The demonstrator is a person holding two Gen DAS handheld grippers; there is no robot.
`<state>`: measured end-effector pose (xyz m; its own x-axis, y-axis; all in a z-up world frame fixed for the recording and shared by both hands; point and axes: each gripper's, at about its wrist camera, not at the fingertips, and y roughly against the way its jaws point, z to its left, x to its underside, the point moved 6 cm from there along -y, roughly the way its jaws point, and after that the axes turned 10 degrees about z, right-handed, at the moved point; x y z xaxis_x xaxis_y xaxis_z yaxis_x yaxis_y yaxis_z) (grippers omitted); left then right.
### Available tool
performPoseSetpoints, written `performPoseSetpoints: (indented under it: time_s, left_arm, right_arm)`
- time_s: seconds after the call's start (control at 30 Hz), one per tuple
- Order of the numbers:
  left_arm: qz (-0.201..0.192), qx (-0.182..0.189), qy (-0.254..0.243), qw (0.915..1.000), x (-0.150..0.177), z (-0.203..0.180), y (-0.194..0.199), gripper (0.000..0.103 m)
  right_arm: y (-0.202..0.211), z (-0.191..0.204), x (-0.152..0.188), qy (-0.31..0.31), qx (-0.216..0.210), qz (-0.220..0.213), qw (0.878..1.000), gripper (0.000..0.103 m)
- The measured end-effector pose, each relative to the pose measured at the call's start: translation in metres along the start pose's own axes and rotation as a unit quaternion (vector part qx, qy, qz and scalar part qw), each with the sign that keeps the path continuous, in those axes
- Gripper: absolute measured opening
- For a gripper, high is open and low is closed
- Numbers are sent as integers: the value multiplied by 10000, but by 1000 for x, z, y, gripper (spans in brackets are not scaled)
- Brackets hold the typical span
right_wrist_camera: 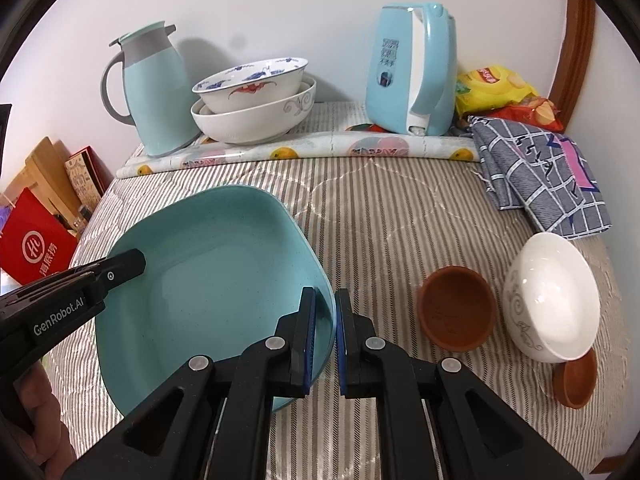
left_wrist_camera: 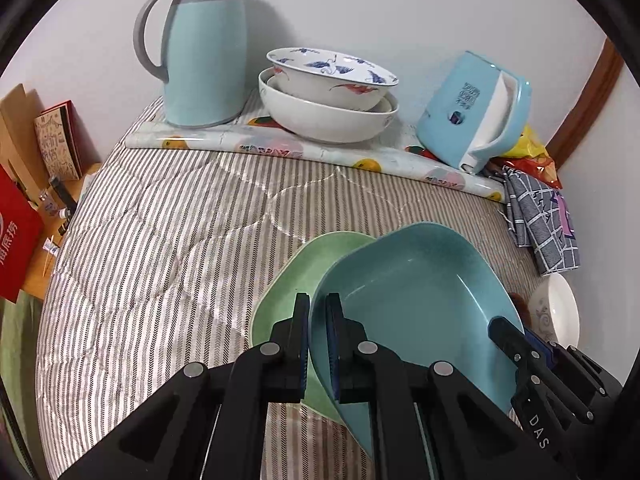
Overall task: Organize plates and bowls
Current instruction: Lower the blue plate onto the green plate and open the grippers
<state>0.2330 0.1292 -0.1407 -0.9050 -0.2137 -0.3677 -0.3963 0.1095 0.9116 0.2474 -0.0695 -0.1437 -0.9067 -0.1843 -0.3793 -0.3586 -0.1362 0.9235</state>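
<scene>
Plainly, "GenRobot.AI" marks the left gripper [right_wrist_camera: 136, 260]; both it and the right gripper [right_wrist_camera: 325, 300] clamp the blue plate [right_wrist_camera: 208, 280].

Even, soft indoor light, sharp focus, faint shadows on the wall [left_wrist_camera: 360, 8], strong fisheye bending and dark corners.

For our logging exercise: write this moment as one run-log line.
left gripper: shut on square teal plate rim | right gripper: shut on opposite rim | plate: tilted above square green plate | stacking: not yet done

Teal plate [right_wrist_camera: 208, 280] over pale-green plate [left_wrist_camera: 292, 276], grey-striped quilt [right_wrist_camera: 392, 216] beneath, blue-bird-patterned bowl [right_wrist_camera: 256, 80] behind, terracotta cup [right_wrist_camera: 456, 312] to its rt.
</scene>
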Motion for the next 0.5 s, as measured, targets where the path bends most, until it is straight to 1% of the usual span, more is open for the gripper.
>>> performPoseSetpoints:
  time_s: [0.37,0.43,0.5]
  left_arm:
    - [191,-152,137,9996,-5,21,-22,9]
    - [215,-167,144,9995,-5,22,-26,9]
    - [238,-231,135,9994,-6,23,-30,9]
  right_arm:
    - [-29,18,-10,209,-30,178,9996,9]
    - [-34,19,-11,240,-7,193,9995,10]
    - [-39,20,-13,305,111,197,9993,10]
